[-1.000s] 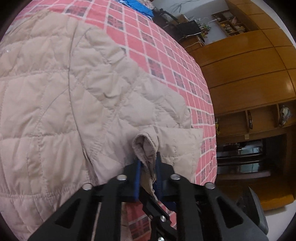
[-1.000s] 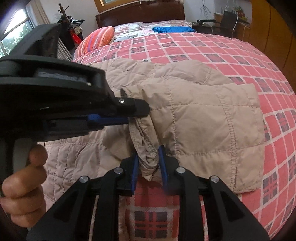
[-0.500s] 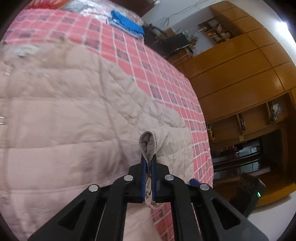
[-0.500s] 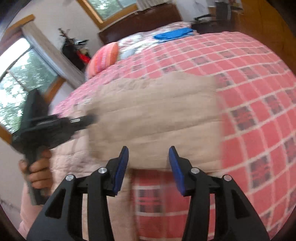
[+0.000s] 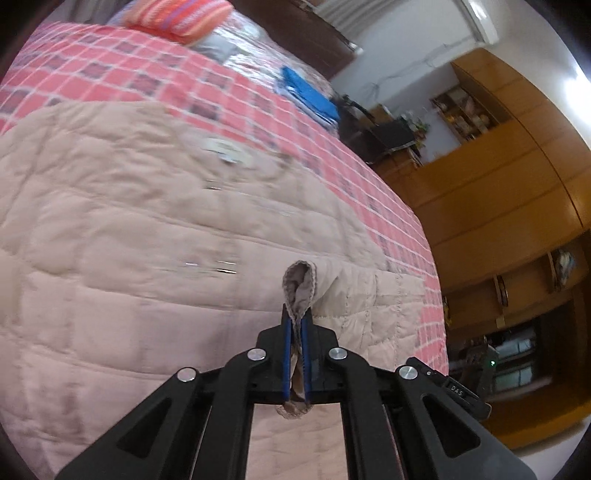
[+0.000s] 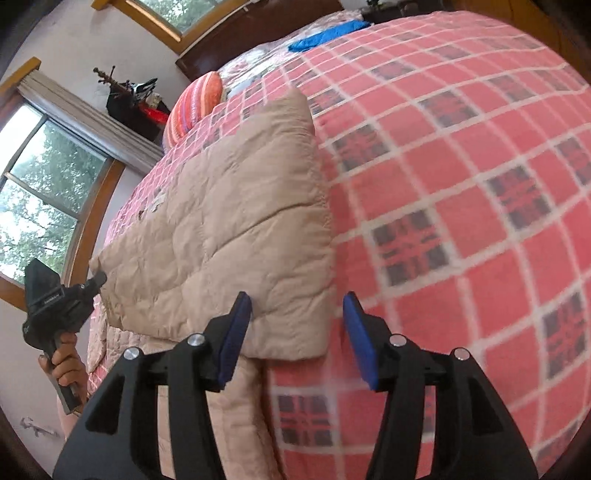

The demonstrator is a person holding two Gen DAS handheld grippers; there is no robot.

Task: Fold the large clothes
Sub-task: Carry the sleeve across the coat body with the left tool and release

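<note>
A large beige quilted jacket (image 5: 140,236) lies spread on the bed. My left gripper (image 5: 294,332) is shut on a folded edge of the jacket (image 5: 301,286), which sticks up between the blue pads. In the right wrist view the jacket (image 6: 229,229) shows a folded-over panel ending near the bed's front edge. My right gripper (image 6: 297,343) is open above that panel's near corner, with nothing between its fingers. The left gripper (image 6: 55,299) also appears there at far left, held by a hand, its tip at the jacket's corner.
The bed carries a red checked bedspread (image 6: 461,177). A striped orange pillow (image 5: 177,14) and a blue folded cloth (image 5: 306,92) lie toward the headboard. Wooden wardrobes (image 5: 498,177) stand beyond the bed's right side. A window (image 6: 40,184) is on the left.
My right gripper has let go of the jacket edge, opened and drawn back. My left gripper has closed tight on its fold and pulled it away leftward, spreading the panel flat.
</note>
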